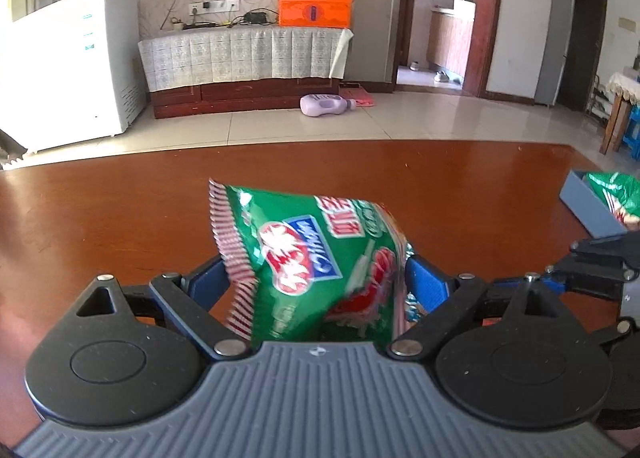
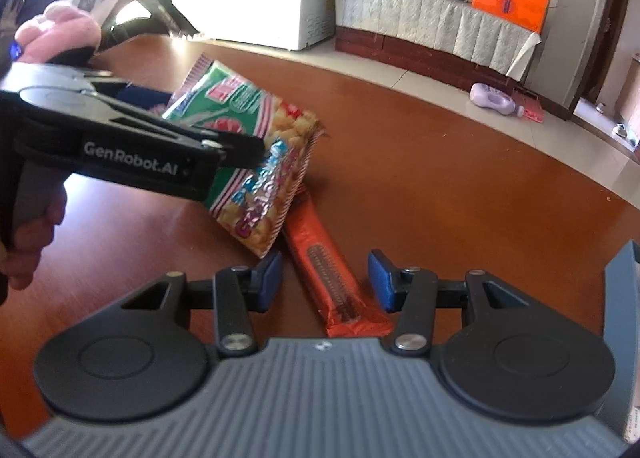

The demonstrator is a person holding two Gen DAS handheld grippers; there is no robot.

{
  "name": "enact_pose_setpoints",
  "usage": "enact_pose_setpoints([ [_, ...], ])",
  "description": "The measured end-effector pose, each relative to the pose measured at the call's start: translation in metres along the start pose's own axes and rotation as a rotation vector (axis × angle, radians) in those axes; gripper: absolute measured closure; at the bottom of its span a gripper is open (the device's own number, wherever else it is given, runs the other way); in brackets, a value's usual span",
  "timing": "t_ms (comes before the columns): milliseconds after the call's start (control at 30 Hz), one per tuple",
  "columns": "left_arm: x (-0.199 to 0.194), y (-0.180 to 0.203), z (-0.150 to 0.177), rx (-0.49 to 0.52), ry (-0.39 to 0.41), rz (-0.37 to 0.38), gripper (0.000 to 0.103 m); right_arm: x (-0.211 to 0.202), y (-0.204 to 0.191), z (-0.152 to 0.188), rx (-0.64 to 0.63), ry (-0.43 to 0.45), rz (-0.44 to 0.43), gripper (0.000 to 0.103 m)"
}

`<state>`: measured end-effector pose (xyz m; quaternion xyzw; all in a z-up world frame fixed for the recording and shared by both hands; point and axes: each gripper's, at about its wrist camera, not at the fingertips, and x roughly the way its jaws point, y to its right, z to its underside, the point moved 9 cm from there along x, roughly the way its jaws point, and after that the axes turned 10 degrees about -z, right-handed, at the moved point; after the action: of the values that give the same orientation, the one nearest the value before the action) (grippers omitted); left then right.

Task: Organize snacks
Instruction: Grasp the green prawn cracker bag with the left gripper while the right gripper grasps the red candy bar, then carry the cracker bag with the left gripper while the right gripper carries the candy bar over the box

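— What's in your left gripper (image 1: 320, 278)?

— The green snack bag (image 1: 312, 254). My blue pads (image 1: 428, 286) are pinched on its crumpled lower part, and the bag sticks up and leans left above the brown table (image 1: 120, 209). From my right wrist camera I see the same bag (image 2: 256, 161) from its other side, printed with yellow snack pieces, with my left gripper (image 2: 224, 145) clamped over it and a hand (image 2: 28, 234) around the handle.

— And under it?

— An orange-red wrapped bar (image 2: 336, 278) lies flat on the table, running from just beneath the bag's lower corner toward me.

— Your right gripper (image 2: 325, 282)?

— Its jaws stand spread, one blue pad on each side of the bar's near half. I can see gaps between the pads and the wrapper, so nothing is gripped.

— Anything further right?

— A grey-blue bin (image 1: 588, 209) sits at the table's right edge, with another green bag (image 1: 620, 193) inside. Its wall (image 2: 620, 298) is just beside my right gripper.
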<state>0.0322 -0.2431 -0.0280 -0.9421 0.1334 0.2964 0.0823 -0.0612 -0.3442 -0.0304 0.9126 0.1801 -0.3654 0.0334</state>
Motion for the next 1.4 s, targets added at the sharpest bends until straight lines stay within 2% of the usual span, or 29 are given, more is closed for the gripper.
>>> enact_pose_setpoints([
  [167, 0.008, 0.004, 0.000, 0.015, 0.004, -0.006, 0.008, 0.002, 0.001, -0.002, 0.030, -0.008, -0.003, 0.052],
  [233, 0.009, 0.005, 0.000, 0.015, 0.007, -0.003, 0.013, 0.003, 0.002, -0.004, 0.036, -0.021, 0.000, 0.053],
  [267, 0.009, 0.005, -0.001, 0.015, 0.010, 0.001, 0.016, 0.003, 0.000, -0.005, 0.036, -0.026, 0.003, 0.070],
  [300, 0.009, 0.007, -0.003, 0.013, 0.012, 0.009, 0.021, 0.003, 0.000, -0.007, 0.032, -0.032, 0.004, 0.077],
  [333, 0.008, 0.009, -0.004, 0.014, 0.016, 0.011, 0.026, 0.003, -0.001, -0.007, 0.021, -0.038, 0.016, 0.078],
  [533, 0.006, 0.020, -0.006, 0.054, 0.035, 0.003, 0.034, -0.001, 0.000, -0.005, 0.026, -0.046, 0.040, 0.079],
  [767, -0.003, 0.042, -0.004, 0.144, 0.074, -0.023, 0.037, -0.025, 0.017, -0.010, 0.100, 0.021, 0.082, 0.079],
  [900, -0.007, 0.051, -0.001, 0.165, 0.081, -0.026, 0.038, -0.040, 0.022, -0.013, 0.122, 0.063, 0.092, 0.079],
  [1400, -0.028, 0.081, 0.004, 0.217, 0.118, -0.020, 0.039, -0.070, 0.032, -0.013, 0.170, 0.131, 0.089, 0.079],
])
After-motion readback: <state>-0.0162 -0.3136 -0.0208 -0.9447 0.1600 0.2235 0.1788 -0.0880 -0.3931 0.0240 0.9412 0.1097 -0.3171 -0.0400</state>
